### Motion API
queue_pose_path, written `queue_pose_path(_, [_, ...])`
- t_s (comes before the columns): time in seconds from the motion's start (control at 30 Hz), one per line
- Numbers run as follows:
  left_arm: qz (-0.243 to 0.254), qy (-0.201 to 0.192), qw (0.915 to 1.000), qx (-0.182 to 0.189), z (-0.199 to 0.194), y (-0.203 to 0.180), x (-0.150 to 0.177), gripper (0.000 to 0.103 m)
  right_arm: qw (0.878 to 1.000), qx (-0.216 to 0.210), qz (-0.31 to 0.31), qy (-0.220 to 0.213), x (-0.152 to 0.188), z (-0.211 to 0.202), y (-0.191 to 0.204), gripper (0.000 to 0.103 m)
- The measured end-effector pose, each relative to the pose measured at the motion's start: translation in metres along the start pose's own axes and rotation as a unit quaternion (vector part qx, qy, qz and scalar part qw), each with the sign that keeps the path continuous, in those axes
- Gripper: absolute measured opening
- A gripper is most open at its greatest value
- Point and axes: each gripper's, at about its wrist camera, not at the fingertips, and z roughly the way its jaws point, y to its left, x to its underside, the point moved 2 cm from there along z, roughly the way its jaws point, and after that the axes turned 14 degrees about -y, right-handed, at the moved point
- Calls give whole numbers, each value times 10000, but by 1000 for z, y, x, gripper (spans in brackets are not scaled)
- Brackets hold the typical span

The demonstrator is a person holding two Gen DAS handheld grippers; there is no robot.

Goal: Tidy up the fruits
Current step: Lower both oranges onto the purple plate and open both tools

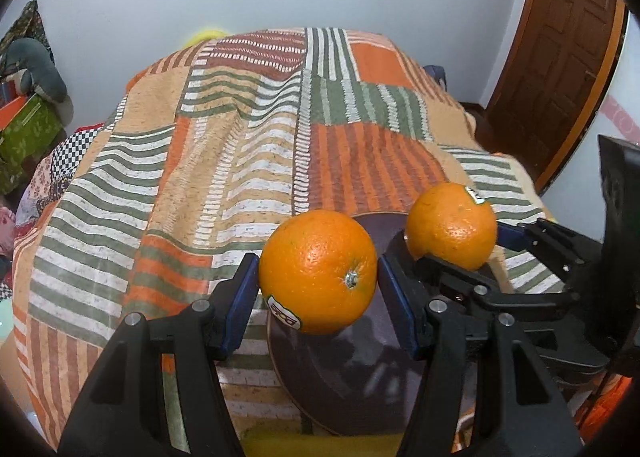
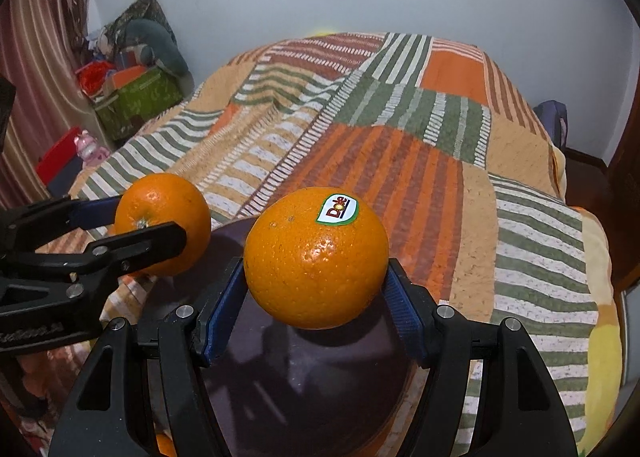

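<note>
Gripping one orange apiece, both grippers hang over a dark round plate (image 1: pixel 352 389) that lies on the near end of a bed covered by a striped patchwork bedspread (image 1: pixel 240 145).

In the left wrist view, the left gripper (image 1: pixel 318 289) has its blue pads about half spread and pressed against the two sides of the left orange (image 1: pixel 318 271), whose stem end faces the camera and whose sticker sits low on its near side. That fruit is held in the air above the plate's left part, clear of its surface.

In the right wrist view, the right gripper (image 2: pixel 316 289) is likewise about half spread, its pads pinching the right orange (image 2: pixel 316 257) at both flanks, the sticker on top. This orange hangs over the plate's middle, with its shadow on the dark surface below.

Each view catches the other gripper beside it, the two oranges near each other but apart. A green box (image 2: pixel 138 103) stands on the floor beyond the bed's far left corner.
</note>
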Motion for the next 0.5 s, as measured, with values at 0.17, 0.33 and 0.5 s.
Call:
queue_pose_path(0.17, [-45, 227, 9997, 96, 13, 5, 3, 60, 9999, -17, -79, 150, 2, 8, -2, 65])
queue_pose_path(0.33, [-43, 394, 9991, 176, 21, 6, 6, 60, 9992, -54, -167, 350, 6, 18, -1, 65])
queue_pose_path(0.5, [-23, 522, 9984, 194, 28, 6, 11, 60, 9987, -58, -166, 483, 11, 25, -1, 65])
